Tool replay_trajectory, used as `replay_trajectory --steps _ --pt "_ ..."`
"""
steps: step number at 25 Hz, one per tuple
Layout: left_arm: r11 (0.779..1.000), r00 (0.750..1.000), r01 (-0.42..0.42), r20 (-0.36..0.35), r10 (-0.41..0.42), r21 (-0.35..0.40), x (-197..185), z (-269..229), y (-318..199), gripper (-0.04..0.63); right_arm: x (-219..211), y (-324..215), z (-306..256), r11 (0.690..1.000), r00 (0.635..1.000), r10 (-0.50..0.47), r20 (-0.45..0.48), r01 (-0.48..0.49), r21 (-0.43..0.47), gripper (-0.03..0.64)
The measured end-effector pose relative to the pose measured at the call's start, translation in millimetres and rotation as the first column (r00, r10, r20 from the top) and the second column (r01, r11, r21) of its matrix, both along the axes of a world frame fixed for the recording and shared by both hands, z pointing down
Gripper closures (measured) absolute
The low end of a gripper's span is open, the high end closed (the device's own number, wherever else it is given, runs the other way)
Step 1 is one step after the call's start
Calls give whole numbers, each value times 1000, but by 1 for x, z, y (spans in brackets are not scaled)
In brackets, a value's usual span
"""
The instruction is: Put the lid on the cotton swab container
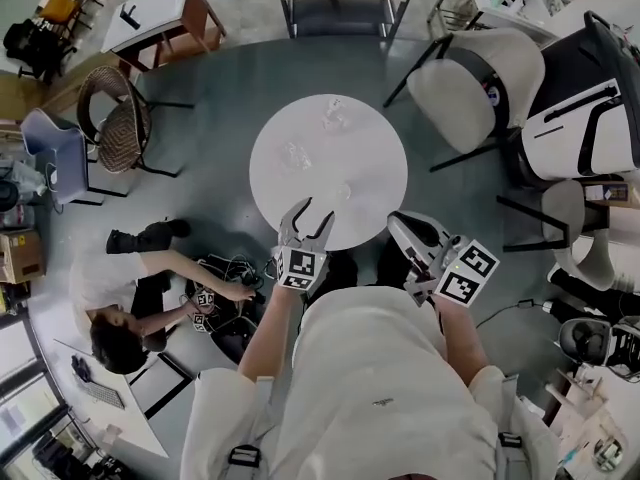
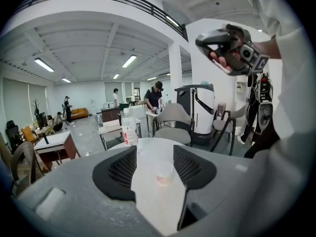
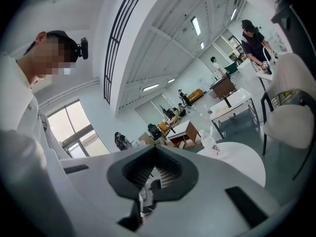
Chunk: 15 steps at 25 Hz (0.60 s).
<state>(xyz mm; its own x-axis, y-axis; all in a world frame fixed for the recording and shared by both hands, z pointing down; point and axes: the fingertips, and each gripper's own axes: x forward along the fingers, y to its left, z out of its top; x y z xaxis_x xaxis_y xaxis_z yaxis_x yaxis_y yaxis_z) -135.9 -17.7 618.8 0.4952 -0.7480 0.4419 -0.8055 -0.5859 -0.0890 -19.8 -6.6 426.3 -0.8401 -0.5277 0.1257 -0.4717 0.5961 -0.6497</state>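
A small clear cotton swab container [image 2: 164, 173] stands on the round white table [image 2: 148, 201], and in the left gripper view it sits straight ahead between the jaws but well beyond them. In the head view the container [image 1: 343, 190] is near the table's front edge. My left gripper [image 1: 312, 211] hovers open just in front of it, with nothing between the fingers. My right gripper [image 1: 397, 218] is shut and empty at the table's front right edge. I cannot pick out the lid for certain.
A clear water bottle [image 2: 129, 130] with a red label stands farther back on the table [image 1: 375, 138]. Two other clear items [image 1: 293, 155] lie on it. Chairs [image 1: 480, 78] ring the table, and a person [image 1: 120, 298] crouches on the floor to the left.
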Motion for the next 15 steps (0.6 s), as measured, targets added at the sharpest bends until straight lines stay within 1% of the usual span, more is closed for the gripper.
replay_trajectory --steps 3,6,11,15 --pt "999 1000 8 -20 -8 38 -5 -26 4 382 -1 1 -2 1000 1000 12 -4 -12 27 607" --pt "997 999 13 -38 -10 81 -10 -55 9 422 -4 1 0 999 1000 21 8 -21 28 607" --pt "989 998 21 -64 -12 144 -9 -100 14 506 -12 -1 0 999 1000 2 -11 -2 46 607" --pt "983 995 54 -92 -39 173 -7 -121 21 543 -15 2 1 998 999 -18 -31 20 66 609"
